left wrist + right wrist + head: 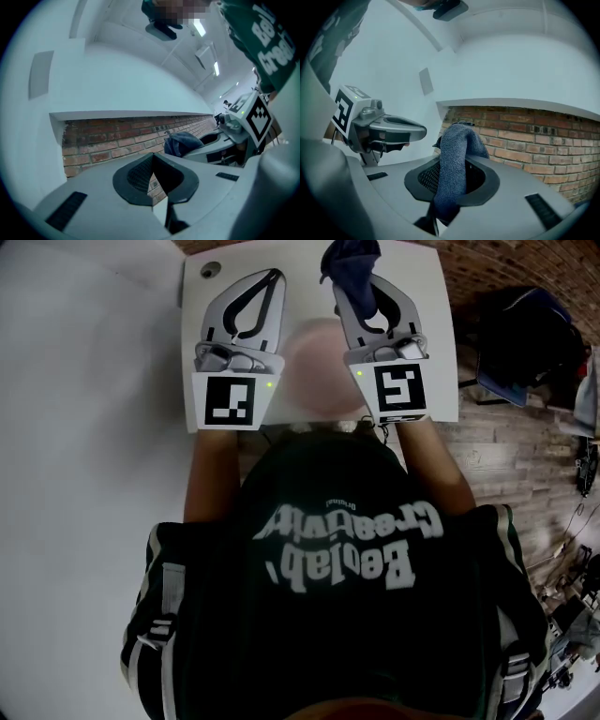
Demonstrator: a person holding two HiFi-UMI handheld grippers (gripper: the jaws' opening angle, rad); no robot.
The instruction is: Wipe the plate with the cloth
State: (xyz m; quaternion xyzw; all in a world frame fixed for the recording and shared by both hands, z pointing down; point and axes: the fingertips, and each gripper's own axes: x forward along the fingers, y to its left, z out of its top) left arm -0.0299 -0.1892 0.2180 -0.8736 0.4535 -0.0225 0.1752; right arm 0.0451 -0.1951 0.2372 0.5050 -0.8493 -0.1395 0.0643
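A pale pink plate [319, 371] lies on the white table [441, 343], partly hidden between the two grippers, which are held up above it. My right gripper [361, 279] is shut on a dark blue cloth [352, 266]; the cloth [454, 159] hangs folded over between its jaws in the right gripper view. My left gripper [274, 277] is shut with nothing in it, its tips meeting [152, 161]. In the left gripper view the cloth [180, 143] shows to the right. Both gripper views face a brick wall, not the plate.
A small grey round fitting [210, 270] sits at the table's far left corner. A dark chair with a bag [525, 334] stands to the right on the wooden floor. A white wall and a brick wall [525, 136] lie ahead of the grippers.
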